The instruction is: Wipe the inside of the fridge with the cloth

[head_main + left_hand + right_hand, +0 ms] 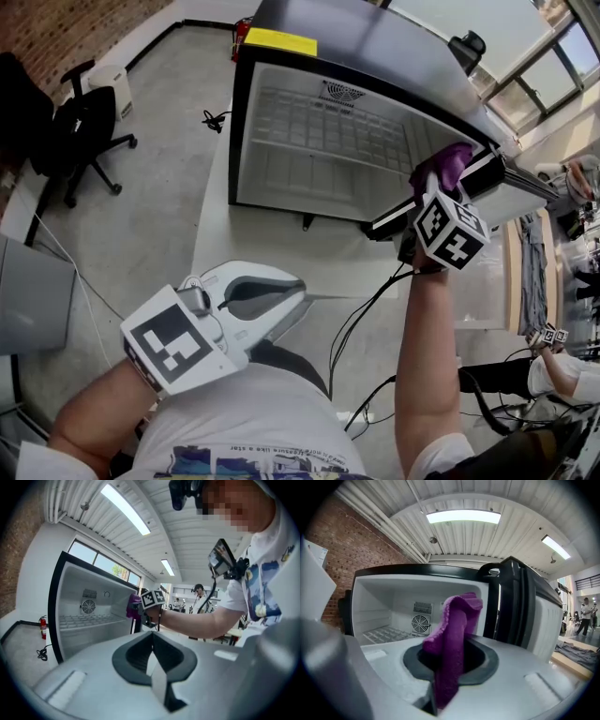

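Right gripper view: right hand-held gripper [439,691] clamps a fuzzy purple cloth [455,630], bunched upright; left hand-held gripper [153,665] closed.

At the upper left of my head view, a black office chair [89,131] stands on the grey concrete floor [159,197], with a brick wall [66,23] in the corner above it. A red fire extinguisher [241,36] shows near the top centre, and a black cable [216,120] lies coiled on the floor below it. A white table [246,251] fills the middle. At the lower right I see another person [555,373] in a white sleeve, and grey clothes [532,267] lie at the right edge. Overhead, a long ceiling light [463,516] glows.
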Motion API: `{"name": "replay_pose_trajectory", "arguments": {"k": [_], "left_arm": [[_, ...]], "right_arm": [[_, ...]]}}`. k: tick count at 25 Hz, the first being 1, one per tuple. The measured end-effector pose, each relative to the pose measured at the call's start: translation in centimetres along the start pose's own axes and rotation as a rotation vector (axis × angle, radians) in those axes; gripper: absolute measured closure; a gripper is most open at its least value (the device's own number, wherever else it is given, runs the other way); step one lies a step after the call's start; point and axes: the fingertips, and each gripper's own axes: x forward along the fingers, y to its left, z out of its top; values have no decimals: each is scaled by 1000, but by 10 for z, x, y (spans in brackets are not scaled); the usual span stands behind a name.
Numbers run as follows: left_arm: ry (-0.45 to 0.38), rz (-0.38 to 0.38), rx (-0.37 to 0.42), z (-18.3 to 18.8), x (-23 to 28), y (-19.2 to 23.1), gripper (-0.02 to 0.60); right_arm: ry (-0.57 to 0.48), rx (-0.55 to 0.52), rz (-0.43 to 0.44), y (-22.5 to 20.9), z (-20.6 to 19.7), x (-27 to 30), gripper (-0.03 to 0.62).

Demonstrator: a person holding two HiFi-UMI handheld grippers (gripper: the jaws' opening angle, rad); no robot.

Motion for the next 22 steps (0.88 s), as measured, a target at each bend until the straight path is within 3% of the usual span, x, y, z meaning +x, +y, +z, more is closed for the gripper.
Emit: {"name": "replay_pose_trajectory", "arguments": {"k": [10, 22], "left_arm": [[-5, 30, -11, 2, 9, 9, 577], [-20, 127, -32, 2, 11, 25, 577]], "right_arm": [[5, 15, -13, 4, 8, 43, 523], [-1, 46, 13, 20, 16, 95, 523]]}}
